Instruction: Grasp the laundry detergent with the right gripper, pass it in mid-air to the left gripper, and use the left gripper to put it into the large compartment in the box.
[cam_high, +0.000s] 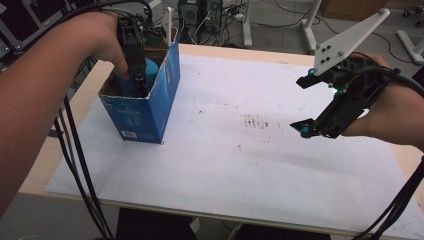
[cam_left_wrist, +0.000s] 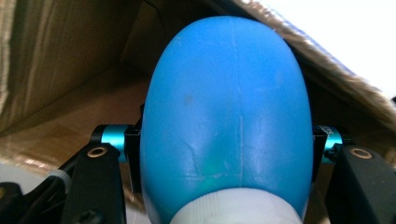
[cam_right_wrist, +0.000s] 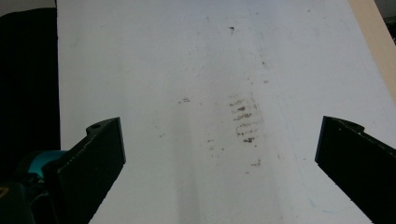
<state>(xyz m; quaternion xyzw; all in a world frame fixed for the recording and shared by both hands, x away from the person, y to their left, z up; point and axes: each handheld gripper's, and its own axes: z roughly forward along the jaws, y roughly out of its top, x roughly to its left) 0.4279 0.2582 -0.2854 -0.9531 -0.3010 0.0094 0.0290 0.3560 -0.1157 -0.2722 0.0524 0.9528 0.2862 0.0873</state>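
My left hand-held gripper (cam_high: 136, 82), clamped on the blue bottle (cam_left_wrist: 226, 116), lowers it into the far-left box (cam_high: 150, 112); best kept upright, clear of the cardboard walls. My right hand-held gripper (cam_high: 306, 104) hangs wide open, empty.

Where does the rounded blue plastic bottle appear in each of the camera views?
High view: the rounded blue plastic bottle is upper left, inside the blue cardboard box, gripped by the left gripper.
Left gripper view: it stands in the centre, pressed between the two jaws.
Right gripper view: it is not there.
Shared landmark: the box's brown inner wall.
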